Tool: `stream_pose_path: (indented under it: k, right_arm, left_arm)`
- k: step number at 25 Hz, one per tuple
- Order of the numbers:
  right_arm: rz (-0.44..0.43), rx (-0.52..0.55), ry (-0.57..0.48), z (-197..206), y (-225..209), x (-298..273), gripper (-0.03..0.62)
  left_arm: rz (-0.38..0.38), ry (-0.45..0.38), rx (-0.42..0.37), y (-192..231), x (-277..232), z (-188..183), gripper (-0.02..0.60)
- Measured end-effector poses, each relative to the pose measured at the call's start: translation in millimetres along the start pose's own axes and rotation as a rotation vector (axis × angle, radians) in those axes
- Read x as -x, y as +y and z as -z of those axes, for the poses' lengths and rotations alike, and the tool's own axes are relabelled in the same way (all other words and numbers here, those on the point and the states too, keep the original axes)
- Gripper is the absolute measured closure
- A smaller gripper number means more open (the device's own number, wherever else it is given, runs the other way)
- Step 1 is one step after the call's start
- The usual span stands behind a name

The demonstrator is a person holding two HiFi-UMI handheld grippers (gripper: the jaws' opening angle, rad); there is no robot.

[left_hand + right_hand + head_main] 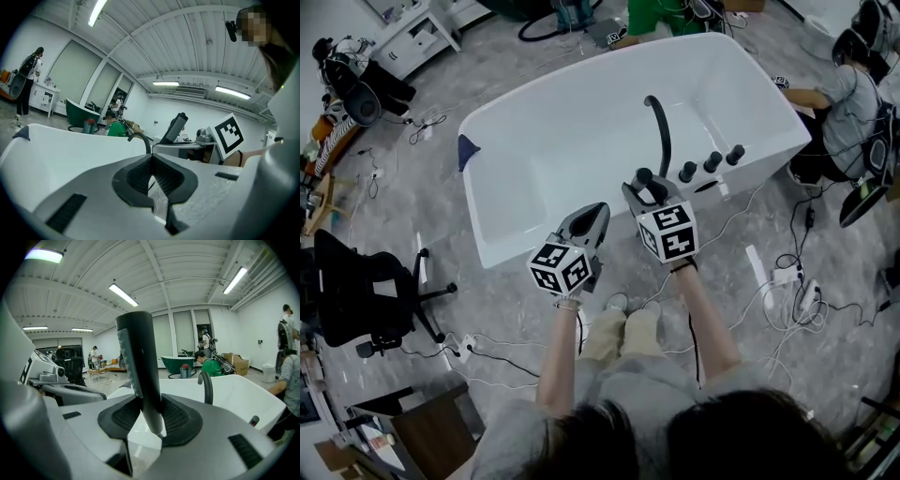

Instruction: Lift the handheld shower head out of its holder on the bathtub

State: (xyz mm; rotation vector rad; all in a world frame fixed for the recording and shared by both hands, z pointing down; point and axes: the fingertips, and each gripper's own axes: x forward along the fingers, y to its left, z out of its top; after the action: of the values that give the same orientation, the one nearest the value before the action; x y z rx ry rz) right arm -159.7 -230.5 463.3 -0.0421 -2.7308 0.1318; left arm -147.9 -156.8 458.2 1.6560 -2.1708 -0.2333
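Note:
The white bathtub [502, 122] stands in front of me, with a black curved spout [660, 127] and three black knobs [711, 161] on its near right rim. My right gripper [643, 190] is shut on the handle of the black handheld shower head [645, 178], held above the tub's near rim. In the right gripper view the shower head [137, 357] stands upright between the pads [177, 420], clear of the tub. My left gripper [592, 216] hangs just to the left, shut with nothing in it [151, 161]. The shower head [176, 127] also shows in the left gripper view.
A person [853, 103] crouches at the tub's right end. A black office chair [356, 291] stands at the left. Cables and a power strip [783, 277] lie on the grey floor. A white cabinet [412, 37] is at the back left. My feet [628, 328] are near the tub.

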Motion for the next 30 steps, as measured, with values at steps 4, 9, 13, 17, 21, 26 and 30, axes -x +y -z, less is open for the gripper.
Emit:
stream_pose_path:
  k: [4, 9, 13, 17, 21, 26, 30]
  right_arm:
    - [-0.011, 0.014, -0.030, -19, 12, 17, 0.459]
    - [-0.039, 0.022, -0.069, -42, 27, 41, 0.459]
    - [-0.055, 0.044, -0.091, -57, 43, 57, 0.459]
    - [-0.057, 0.059, -0.108, -71, 55, 69, 0.459]
    - [-0.060, 0.056, -0.135, -82, 64, 81, 0.459]
    - [-0.060, 0.041, -0.175, -94, 74, 96, 0.459]
    - [-0.060, 0.034, -0.206, -105, 81, 107, 0.459]
  left_arm:
    - [0.020, -0.007, -0.030, -12, 11, -13, 0.575]
    - [0.032, -0.012, -0.071, -27, 27, -27, 0.575]
    - [0.047, -0.024, -0.083, -34, 44, -38, 0.575]
    - [0.059, -0.028, -0.113, -39, 61, -48, 0.575]
    - [0.078, -0.031, -0.145, -46, 73, -59, 0.575]
    - [0.101, -0.048, -0.182, -57, 84, -73, 0.575]
    - [0.114, -0.071, -0.213, -64, 94, -87, 0.575]
